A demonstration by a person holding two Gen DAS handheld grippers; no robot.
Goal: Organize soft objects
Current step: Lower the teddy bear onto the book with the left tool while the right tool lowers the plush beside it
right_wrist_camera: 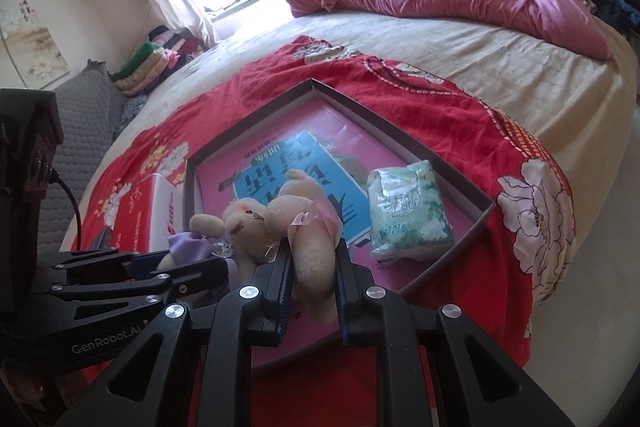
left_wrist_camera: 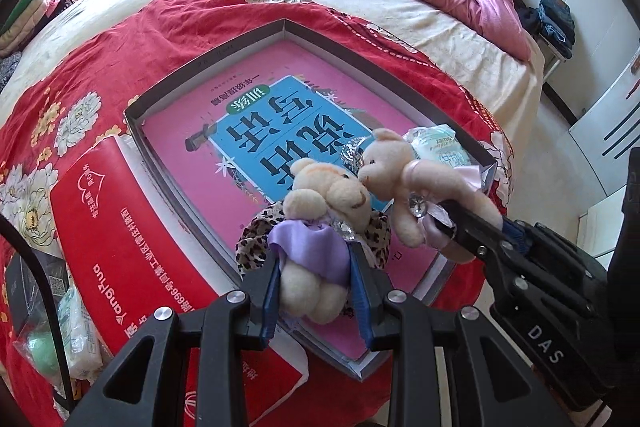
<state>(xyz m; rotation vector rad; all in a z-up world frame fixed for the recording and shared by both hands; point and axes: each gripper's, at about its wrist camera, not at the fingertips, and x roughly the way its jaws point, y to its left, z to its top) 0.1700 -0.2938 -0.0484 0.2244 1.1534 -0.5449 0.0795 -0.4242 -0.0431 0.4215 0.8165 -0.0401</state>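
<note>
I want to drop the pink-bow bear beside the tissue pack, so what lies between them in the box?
In the right wrist view, only the book cover lies between the pink-bow bear and the tissue pack.

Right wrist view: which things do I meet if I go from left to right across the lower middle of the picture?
left gripper → purple-ribbon bear → pink-ribbon bear held in the right gripper → green tissue pack → right wall of the grey box → red flowered cloth
</note>
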